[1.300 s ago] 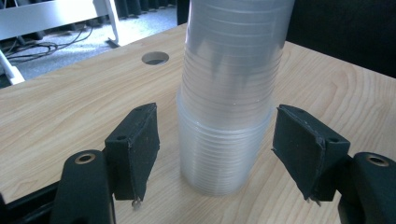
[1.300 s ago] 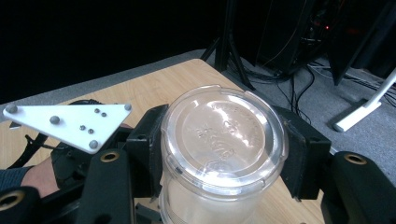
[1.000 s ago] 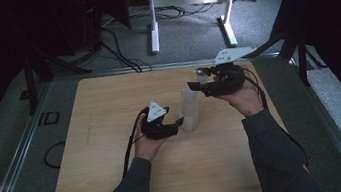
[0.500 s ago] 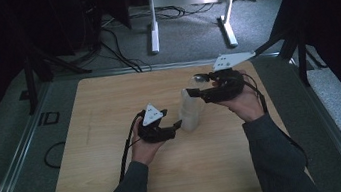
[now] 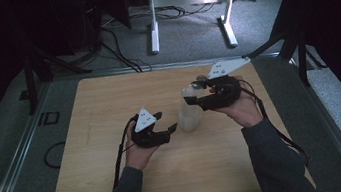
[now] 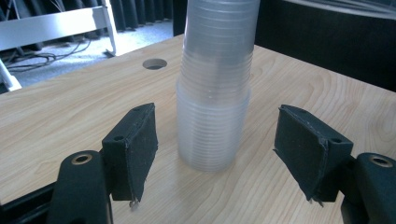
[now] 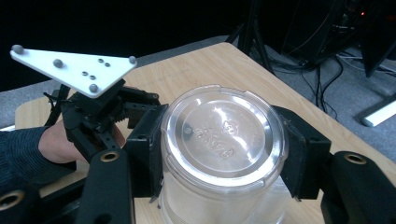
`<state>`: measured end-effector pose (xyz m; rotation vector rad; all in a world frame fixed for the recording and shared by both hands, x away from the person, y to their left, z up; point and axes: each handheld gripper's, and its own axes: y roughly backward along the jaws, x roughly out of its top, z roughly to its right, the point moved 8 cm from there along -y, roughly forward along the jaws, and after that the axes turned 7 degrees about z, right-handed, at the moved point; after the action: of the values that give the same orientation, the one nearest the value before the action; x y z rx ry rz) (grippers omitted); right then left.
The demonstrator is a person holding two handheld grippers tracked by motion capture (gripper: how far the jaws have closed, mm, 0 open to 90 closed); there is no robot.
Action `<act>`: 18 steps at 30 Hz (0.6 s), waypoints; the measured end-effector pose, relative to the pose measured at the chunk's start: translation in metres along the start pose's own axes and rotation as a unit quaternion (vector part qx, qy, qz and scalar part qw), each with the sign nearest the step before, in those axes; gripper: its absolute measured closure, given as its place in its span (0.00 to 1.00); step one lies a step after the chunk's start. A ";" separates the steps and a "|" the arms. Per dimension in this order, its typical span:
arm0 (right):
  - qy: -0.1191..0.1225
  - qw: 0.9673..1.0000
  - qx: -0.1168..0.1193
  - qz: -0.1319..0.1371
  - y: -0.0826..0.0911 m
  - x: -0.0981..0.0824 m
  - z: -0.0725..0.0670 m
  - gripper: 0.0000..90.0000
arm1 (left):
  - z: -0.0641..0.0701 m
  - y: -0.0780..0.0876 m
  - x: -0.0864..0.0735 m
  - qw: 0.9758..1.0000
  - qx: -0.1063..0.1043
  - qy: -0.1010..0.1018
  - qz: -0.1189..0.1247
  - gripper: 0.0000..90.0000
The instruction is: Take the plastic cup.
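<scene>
A stack of clear cups (image 5: 191, 113) stands upside down near the table's (image 5: 109, 104) middle. The right hand-held gripper (image 7: 219, 149) clamps the top cup; the left hand-held gripper (image 6: 215, 154) – jaws just widened, pads clear – flanks the base. Likely next: hold the lower cups while the right lifts one off.

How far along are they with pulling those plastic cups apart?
Early, it seems. Already done: the right gripper is clamped on the top of the upside-down stack of clear plastic cups. In hand: the left gripper has just been opening, and its fingers straddle the stack's lower end on the wooden table without touching it. Left: probably separating the cups; none stands apart yet.
</scene>
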<state>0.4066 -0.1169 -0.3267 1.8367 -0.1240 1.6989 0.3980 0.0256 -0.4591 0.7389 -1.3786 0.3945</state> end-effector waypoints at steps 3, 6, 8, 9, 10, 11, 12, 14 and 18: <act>0.008 1.000 0.003 -0.012 -0.005 -0.005 -0.004 0.46 | 0.001 0.009 -0.002 1.000 -0.002 0.006 0.006 0.33; 0.005 1.000 0.008 -0.007 -0.006 -0.007 -0.005 0.46 | 0.001 0.013 -0.002 1.000 -0.002 0.004 0.006 0.33; -0.006 1.000 0.011 -0.005 -0.007 -0.012 -0.002 0.46 | 0.002 0.018 -0.001 1.000 -0.005 0.008 0.010 0.33; -0.007 1.000 0.011 -0.005 -0.007 -0.013 -0.002 0.46 | 0.003 0.019 0.000 1.000 -0.006 0.006 0.011 0.33; -0.007 1.000 0.011 -0.005 -0.007 -0.013 -0.002 0.46 | 0.003 0.019 0.000 1.000 -0.006 0.006 0.011 0.33; -0.007 1.000 0.011 -0.006 -0.007 -0.015 -0.002 0.46 | 0.003 0.021 0.001 1.000 -0.008 0.005 0.012 0.33; -0.004 1.000 0.010 -0.007 -0.008 -0.016 -0.003 0.46 | 0.004 0.021 0.001 1.000 -0.009 0.004 0.011 0.33; -0.003 1.000 0.010 -0.007 -0.009 -0.016 -0.004 0.46 | 0.005 0.022 0.002 1.000 -0.011 0.006 0.013 0.33; -0.003 1.000 0.009 -0.007 -0.012 -0.018 -0.005 0.46 | 0.005 0.025 0.002 1.000 -0.013 0.008 0.016 0.32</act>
<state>0.4052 -0.1112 -0.3481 1.8525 -0.0973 1.6891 0.3783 0.0402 -0.4507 0.6912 -1.3798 0.4062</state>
